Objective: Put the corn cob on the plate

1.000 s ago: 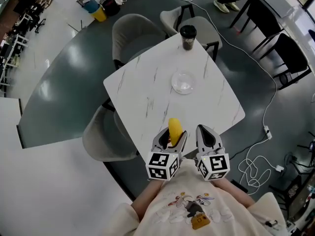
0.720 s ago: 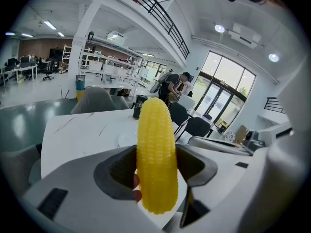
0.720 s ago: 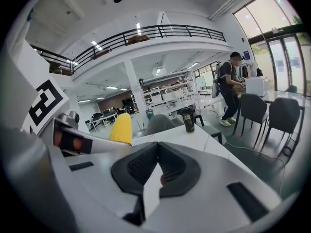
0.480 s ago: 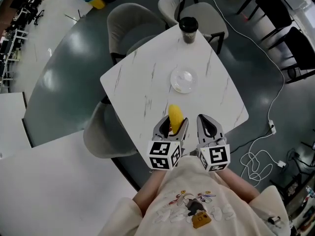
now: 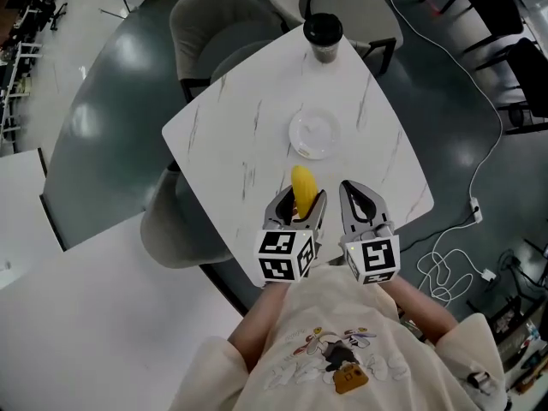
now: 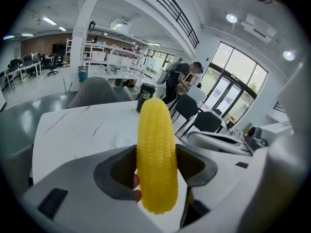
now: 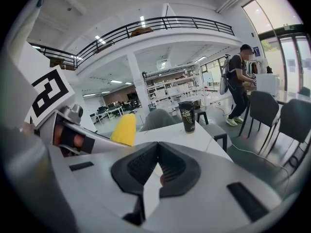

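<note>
Left claw [image 5: 300, 202] clamped around the corn cob [image 5: 301, 181], held upright over the near edge of the marble surface [image 5: 240, 135]. Right claw [image 5: 360, 202] is closed and empty. The carry seems under way; next comes reaching forward to the glass plate [image 5: 313, 135], lowering, then releasing.

Corn cob [image 6: 155, 144], between the left jaws: yellow, kernel-bumped, faint sheen.
Pads [image 6: 122, 168], lining the jaws: dark, ribbed, matt, rubber-like.
Left gripper [image 5: 297, 199] shell: smooth pale-grey plastic.
Worktop [image 5: 240, 144], beneath the jaws: smooth, marble-look, grey-veined.
Plate [image 5: 313, 135], beyond the jaws: clear, glassy.
</note>
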Available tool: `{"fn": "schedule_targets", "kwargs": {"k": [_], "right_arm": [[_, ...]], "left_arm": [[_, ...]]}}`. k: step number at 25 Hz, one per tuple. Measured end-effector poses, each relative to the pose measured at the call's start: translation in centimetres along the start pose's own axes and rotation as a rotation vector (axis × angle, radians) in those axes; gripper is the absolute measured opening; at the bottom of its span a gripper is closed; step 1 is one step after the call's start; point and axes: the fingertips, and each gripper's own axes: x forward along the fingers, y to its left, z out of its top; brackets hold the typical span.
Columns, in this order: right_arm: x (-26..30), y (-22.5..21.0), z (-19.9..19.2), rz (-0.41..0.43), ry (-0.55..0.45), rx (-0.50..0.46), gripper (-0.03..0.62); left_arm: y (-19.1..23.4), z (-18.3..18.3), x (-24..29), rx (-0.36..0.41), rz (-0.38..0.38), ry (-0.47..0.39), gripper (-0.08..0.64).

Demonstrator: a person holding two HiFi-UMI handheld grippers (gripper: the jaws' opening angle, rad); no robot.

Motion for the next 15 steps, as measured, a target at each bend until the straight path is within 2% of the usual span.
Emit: {"fn": "schedule_targets", "kwargs": {"k": [15], "right_arm": [[6.2, -3.8, -1.8, 0.079, 0.079, -0.029, 0.005]], "left_arm": [[2.8, -0.2, 7.2, -0.057, 0.053, 0.088, 0.244]]}}
